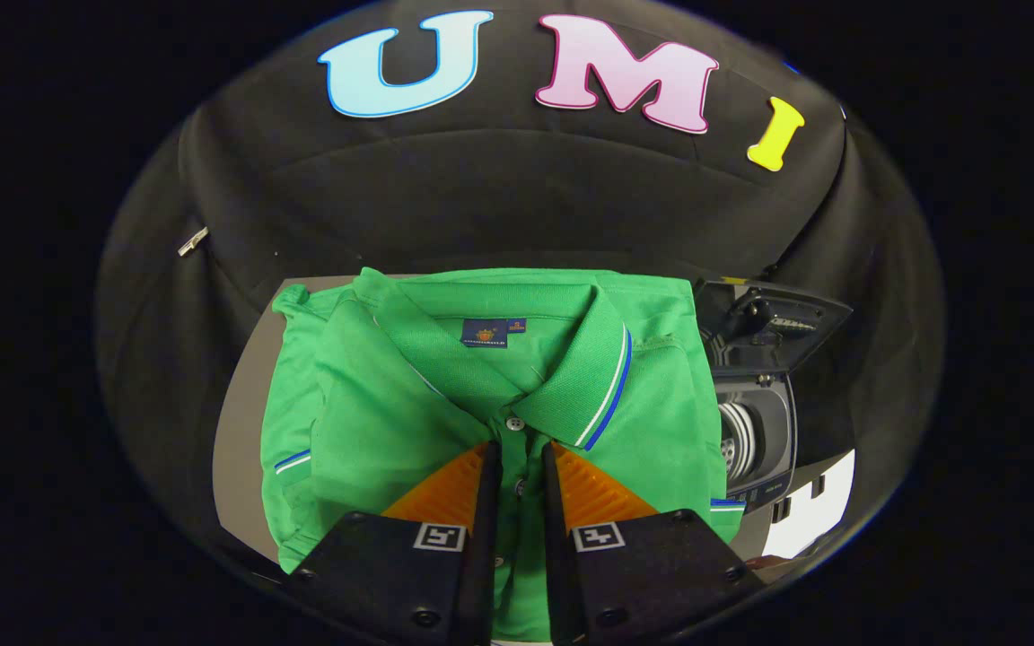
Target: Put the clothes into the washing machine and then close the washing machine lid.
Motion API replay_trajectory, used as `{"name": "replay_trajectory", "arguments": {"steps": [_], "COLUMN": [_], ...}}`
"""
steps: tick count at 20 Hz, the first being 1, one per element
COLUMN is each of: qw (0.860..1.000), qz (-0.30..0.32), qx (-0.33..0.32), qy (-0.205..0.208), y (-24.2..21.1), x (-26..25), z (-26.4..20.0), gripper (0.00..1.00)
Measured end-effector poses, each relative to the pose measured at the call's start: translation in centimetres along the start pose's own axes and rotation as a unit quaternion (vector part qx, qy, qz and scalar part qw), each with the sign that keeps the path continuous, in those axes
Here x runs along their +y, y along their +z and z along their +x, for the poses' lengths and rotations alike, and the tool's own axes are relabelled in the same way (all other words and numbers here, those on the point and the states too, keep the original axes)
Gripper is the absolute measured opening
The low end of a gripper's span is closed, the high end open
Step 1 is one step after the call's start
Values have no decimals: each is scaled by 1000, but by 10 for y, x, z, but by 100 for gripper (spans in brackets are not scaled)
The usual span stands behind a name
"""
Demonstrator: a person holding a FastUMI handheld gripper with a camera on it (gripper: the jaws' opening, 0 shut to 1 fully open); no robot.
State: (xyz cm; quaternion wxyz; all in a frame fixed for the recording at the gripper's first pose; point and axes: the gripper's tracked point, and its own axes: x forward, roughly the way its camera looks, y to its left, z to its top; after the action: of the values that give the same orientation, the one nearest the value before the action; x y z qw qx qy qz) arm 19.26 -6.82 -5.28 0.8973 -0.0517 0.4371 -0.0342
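Observation:
A green polo shirt with a blue-and-white striped collar lies spread over a grey table. My gripper is down on its front, just below the collar. The fingers stand close together, and the button placket is pinched in the narrow gap between them, so the gripper is shut on the shirt. To the right of the shirt stands a small dark washing machine. Its lid is raised and the ribbed drum shows inside the opening.
The booth's black cloth wall rises right behind the table. A small metal clip hangs on the cloth at the left. A white surface shows beyond the machine at the lower right.

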Motion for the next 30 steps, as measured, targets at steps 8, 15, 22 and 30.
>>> {"name": "replay_trajectory", "arguments": {"steps": [8, 15, 22, 30], "qw": [997, 981, 958, 945], "qz": [-20, -7, -3, 32], "qx": [-79, -188, -267, -299], "qy": [-14, -35, -105, -128], "y": [18, 41, 57, 65], "x": [-1, -11, -51, -137], "z": [-18, -65, -105, -129], "gripper": [9, 9, 9, 9]}}
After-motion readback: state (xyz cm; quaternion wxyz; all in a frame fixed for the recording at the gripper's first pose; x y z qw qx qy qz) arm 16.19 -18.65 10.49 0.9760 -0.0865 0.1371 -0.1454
